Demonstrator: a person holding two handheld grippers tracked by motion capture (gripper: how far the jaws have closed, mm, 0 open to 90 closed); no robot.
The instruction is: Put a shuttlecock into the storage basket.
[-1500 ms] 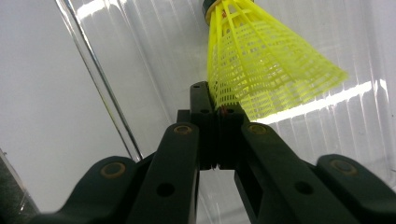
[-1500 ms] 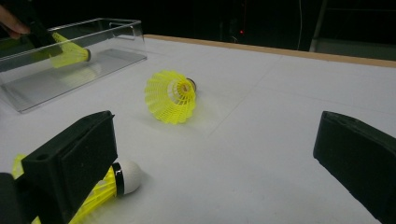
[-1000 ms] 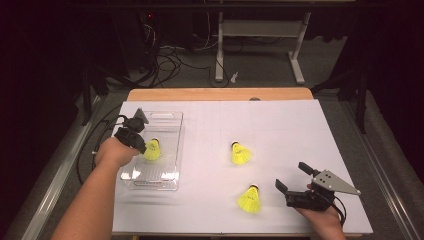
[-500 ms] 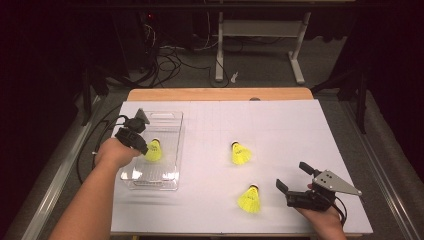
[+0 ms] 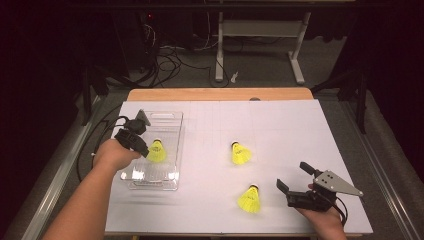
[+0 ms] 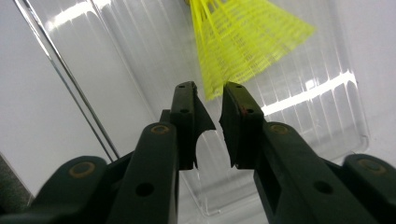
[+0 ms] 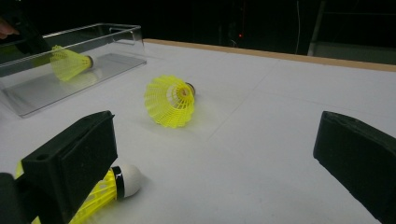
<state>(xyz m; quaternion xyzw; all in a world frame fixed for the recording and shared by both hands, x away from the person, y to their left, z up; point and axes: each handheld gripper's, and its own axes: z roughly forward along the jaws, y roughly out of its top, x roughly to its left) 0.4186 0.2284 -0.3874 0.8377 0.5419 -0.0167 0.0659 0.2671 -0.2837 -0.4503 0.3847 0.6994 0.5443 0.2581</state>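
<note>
Low right of the high view: right gripper [image 5: 289, 183] held over the white table cover [image 5: 280, 130], jaws spread wide, nothing between them. Just left of it, nearest yellow shuttlecock [image 5: 250, 198] lying on its side, cork toward the far edge; in the right gripper view, same shuttlecock [image 7: 105, 186] half hidden behind the left jaw at lower left, white cork poking out. Farther up, near frame centre, second shuttlecock [image 5: 240, 153], apart from the first, skirt open toward the camera in the right gripper view. Nothing lying between the two.

Left of centre: clear plastic tray [image 5: 170, 172] with a third shuttlecock [image 5: 156, 151] inside. Left gripper [image 5: 141, 142] reaching into the tray; jaws narrowly parted, just been opening, skirt edge of the third shuttlecock at the tips but not pinched.

Beyond the table's wooden edge [image 5: 220, 94]: dark floor, cables [image 5: 170, 55], white desk legs [image 5: 218, 45].
</note>
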